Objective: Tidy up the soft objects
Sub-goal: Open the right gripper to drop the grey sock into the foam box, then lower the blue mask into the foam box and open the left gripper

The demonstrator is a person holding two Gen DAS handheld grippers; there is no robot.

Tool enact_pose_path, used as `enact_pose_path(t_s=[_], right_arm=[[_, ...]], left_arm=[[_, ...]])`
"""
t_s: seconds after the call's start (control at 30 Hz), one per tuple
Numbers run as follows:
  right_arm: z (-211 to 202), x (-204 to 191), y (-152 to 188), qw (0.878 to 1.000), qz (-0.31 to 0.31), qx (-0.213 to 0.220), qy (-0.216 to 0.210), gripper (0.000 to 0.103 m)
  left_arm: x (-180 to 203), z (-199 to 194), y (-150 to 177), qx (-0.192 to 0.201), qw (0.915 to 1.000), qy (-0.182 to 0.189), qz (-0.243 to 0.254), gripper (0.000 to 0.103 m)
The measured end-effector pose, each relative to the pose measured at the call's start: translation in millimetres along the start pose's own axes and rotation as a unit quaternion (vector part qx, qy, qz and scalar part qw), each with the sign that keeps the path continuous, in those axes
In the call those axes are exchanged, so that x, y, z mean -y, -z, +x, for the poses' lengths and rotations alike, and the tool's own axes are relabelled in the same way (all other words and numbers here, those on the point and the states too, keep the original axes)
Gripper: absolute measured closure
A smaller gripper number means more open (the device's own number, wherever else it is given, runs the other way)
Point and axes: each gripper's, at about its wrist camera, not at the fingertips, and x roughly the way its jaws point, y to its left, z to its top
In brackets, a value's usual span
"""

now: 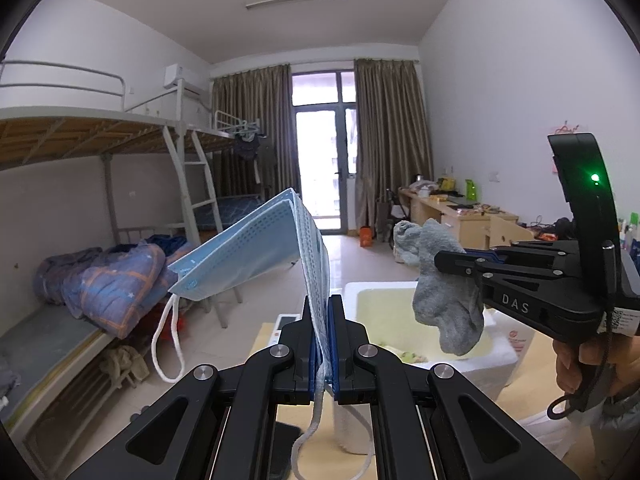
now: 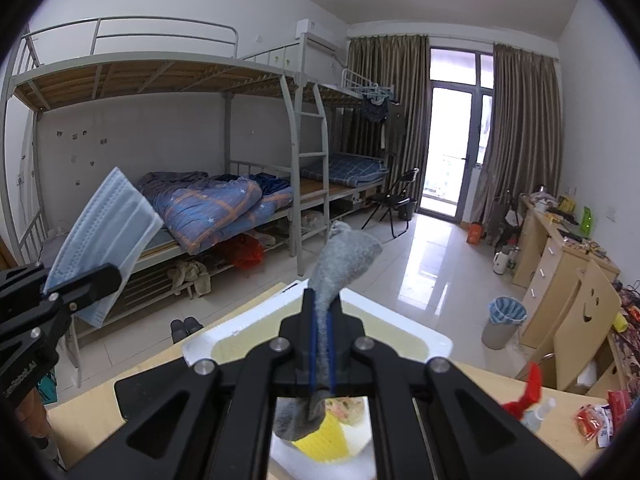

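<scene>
Gripper left (image 1: 322,336) pinching my blue mask (image 1: 256,248), right gripper (image 2: 322,344) pinching grey sock (image 2: 344,256); white bin (image 2: 424,340) below awaits both.

A dormitory room: metal bunk beds (image 2: 160,80), desks (image 2: 560,248), curtained balcony door (image 2: 448,148).
</scene>
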Motion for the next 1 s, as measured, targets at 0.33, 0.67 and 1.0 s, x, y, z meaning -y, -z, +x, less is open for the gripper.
enact_pose_path(t_s=[0.33, 0.67, 1.0], right_arm=[[27, 4, 0, 1.000, 0.008, -0.023, -0.004, 0.096], [30, 9, 3, 0.999, 0.014, -0.040, 0.004, 0.023], [16, 13, -2, 0.999, 0.031, -0.034, 0.014, 0.001]], left_arm=[[-8, 4, 0, -0.008, 0.9999, -0.011, -0.007, 0.098], [-5, 3, 0, -0.006, 0.9999, -0.009, -0.003, 0.098], [-7, 0, 1, -0.005, 1.0000, -0.007, -0.005, 0.098]])
